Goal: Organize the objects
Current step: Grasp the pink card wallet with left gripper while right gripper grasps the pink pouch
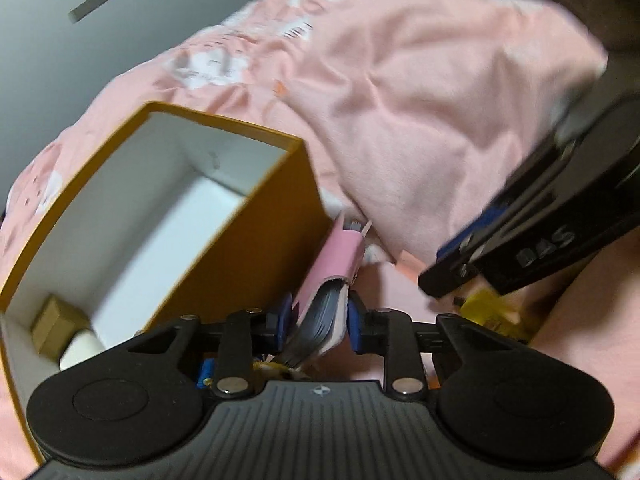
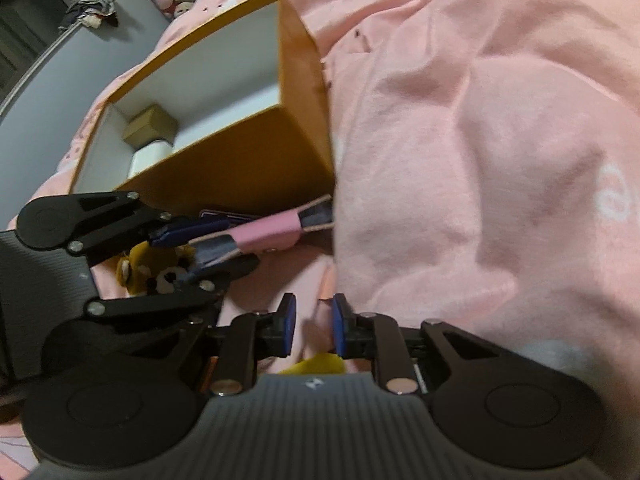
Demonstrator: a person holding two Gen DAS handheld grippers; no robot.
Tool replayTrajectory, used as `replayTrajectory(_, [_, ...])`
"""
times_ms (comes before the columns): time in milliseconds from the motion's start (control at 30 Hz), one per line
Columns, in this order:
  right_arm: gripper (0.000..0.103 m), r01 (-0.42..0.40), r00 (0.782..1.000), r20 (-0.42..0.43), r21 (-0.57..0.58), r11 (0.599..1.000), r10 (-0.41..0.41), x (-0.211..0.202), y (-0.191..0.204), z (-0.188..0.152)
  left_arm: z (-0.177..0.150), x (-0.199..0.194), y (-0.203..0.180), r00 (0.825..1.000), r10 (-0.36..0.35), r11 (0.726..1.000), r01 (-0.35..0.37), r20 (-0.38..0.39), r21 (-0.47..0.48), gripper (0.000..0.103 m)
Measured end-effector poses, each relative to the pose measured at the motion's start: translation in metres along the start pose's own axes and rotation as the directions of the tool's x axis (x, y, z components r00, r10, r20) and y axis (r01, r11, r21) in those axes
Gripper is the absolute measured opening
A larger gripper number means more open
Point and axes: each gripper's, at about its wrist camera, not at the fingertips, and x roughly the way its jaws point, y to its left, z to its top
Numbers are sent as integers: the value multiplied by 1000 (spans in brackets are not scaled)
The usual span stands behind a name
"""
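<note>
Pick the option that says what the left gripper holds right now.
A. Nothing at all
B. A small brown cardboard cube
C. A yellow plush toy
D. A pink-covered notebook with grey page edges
D: the left gripper has its blue-padded fingers closed on the pink-covered notebook with grey page edges, beside the open orange cardboard box; the right wrist view shows the same grip.

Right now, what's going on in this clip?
On a bed with a pink quilt, the left gripper is shut on a pink-covered notebook, held just outside an open orange box. The box already holds a small brown carton and a white container. The right gripper is open and holds nothing. A plush toy lies beneath the left gripper.
</note>
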Motion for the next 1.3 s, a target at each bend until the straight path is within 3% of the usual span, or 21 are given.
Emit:
replayTrajectory(100, [21, 12, 999, -34, -4, 1000, -12, 8, 2, 3, -2, -22, 12, 999, -4, 996, 7, 41, -84, 26])
replayTrajectory(233, [33, 16, 997, -81, 2, 1000, -16, 22, 3, 6, -10, -48, 29, 996, -12, 976, 31, 88, -214, 26])
replayTrajectory(400, [46, 8, 990, -140, 23, 1000, -5, 41, -1, 6, -27, -80, 50, 991, 0, 931, 50, 137, -361, 26])
replayTrajectory(500, [43, -19, 988, -153, 45, 999, 25, 46, -2, 5, -37, -94, 61, 988, 15, 900, 54, 155, -433, 23])
replayTrajectory(600, [29, -9, 993, -118, 10, 1000, 10, 38, 5, 2, -51, -105, 76, 987, 54, 853, 35, 153, -521, 17])
replayTrajectory(767, [23, 9, 999, -34, -94, 996, -12, 10, 32, -1, -85, -115, 102, 984, -7, 722, 128, 178, -680, 17])
replayTrajectory(900, [22, 77, 995, 73, -217, 973, -62, -23, 54, -1, -101, -124, 110, 979, -21, 659, 165, 201, -734, 17])
replayTrajectory(1067, [22, 200, 971, 198, -359, 912, -136, -50, 80, 1, -105, -130, 112, 967, -78, 639, 235, 242, -732, 17])
replayTrajectory(1200, [22, 256, 964, 168, -400, 880, -205, -31, 91, 11, -106, -118, 108, 952, -158, 600, 304, 263, -740, 17])
replayTrajectory(1300, [23, 296, 955, 142, -419, 858, -260, -16, 92, 8, -108, -105, 102, 963, -162, 603, 269, 215, -751, 17])
